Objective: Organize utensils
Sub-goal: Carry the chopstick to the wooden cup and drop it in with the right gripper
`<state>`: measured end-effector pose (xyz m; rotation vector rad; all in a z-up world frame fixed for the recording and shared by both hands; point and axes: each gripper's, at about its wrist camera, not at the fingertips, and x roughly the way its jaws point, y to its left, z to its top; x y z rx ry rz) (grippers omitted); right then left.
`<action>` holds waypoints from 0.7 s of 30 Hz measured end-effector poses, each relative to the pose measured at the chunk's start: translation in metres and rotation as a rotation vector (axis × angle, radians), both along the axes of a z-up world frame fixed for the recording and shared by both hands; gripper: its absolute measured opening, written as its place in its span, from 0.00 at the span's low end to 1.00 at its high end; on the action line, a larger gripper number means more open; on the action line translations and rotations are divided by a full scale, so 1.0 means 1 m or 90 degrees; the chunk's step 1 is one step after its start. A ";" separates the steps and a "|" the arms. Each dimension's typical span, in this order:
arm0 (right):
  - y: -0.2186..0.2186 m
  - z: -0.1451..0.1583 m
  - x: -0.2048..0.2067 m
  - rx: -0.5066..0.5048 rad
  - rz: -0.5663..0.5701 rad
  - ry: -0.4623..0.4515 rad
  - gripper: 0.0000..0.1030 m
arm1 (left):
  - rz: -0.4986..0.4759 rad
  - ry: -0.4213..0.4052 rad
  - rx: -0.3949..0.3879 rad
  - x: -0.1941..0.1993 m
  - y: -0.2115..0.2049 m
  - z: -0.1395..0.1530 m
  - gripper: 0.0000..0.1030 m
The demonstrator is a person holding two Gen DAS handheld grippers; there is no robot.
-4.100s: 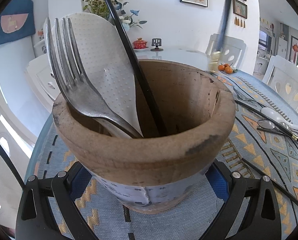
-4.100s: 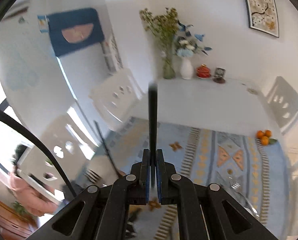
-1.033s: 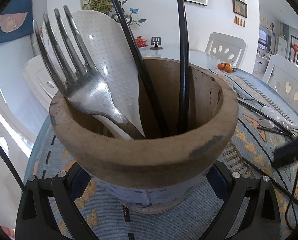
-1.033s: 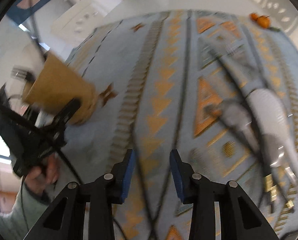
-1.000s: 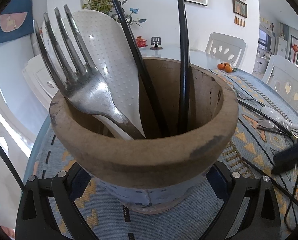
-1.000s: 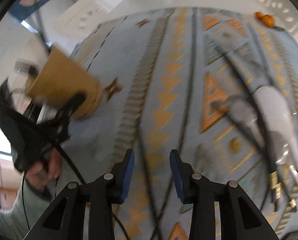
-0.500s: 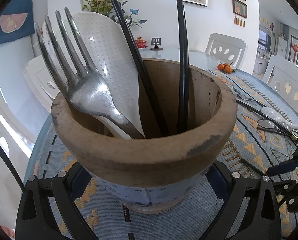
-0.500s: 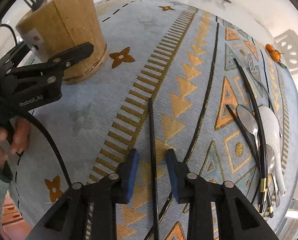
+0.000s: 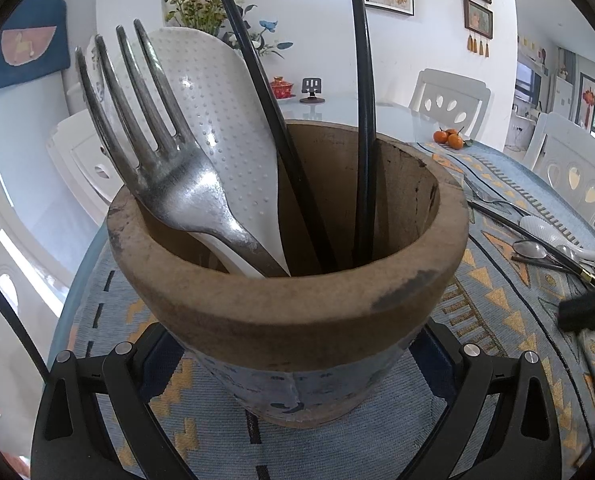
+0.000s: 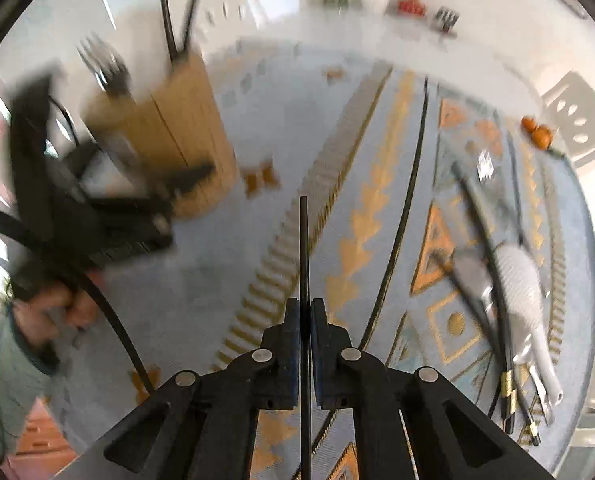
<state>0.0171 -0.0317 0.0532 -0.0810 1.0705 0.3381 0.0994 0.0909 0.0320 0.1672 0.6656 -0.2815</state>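
Right of the wooden holder [image 10: 169, 136], above the patterned cloth [image 10: 201, 288], my right gripper [image 10: 305, 332] has just closed on a black chopstick [image 10: 304, 248]. My left gripper [image 9: 293, 364] clamps the holder, which keeps a fork [image 9: 157, 160], rice paddle [image 9: 217, 120] and two chopsticks [image 9: 365, 120]. Farther right lie loose spoons [image 10: 517, 276].
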 end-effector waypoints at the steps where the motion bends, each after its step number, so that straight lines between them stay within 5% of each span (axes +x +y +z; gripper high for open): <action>1: -0.003 0.007 -0.003 0.020 0.001 -0.018 0.04 | 0.000 -0.002 0.000 0.000 0.000 0.000 0.97; 14: -0.020 0.097 0.020 0.185 -0.056 -0.208 0.04 | 0.000 -0.004 0.003 0.001 0.003 0.001 0.97; 21: -0.006 0.160 0.035 0.179 -0.020 -0.333 0.04 | 0.000 -0.004 0.002 0.001 0.003 0.000 0.97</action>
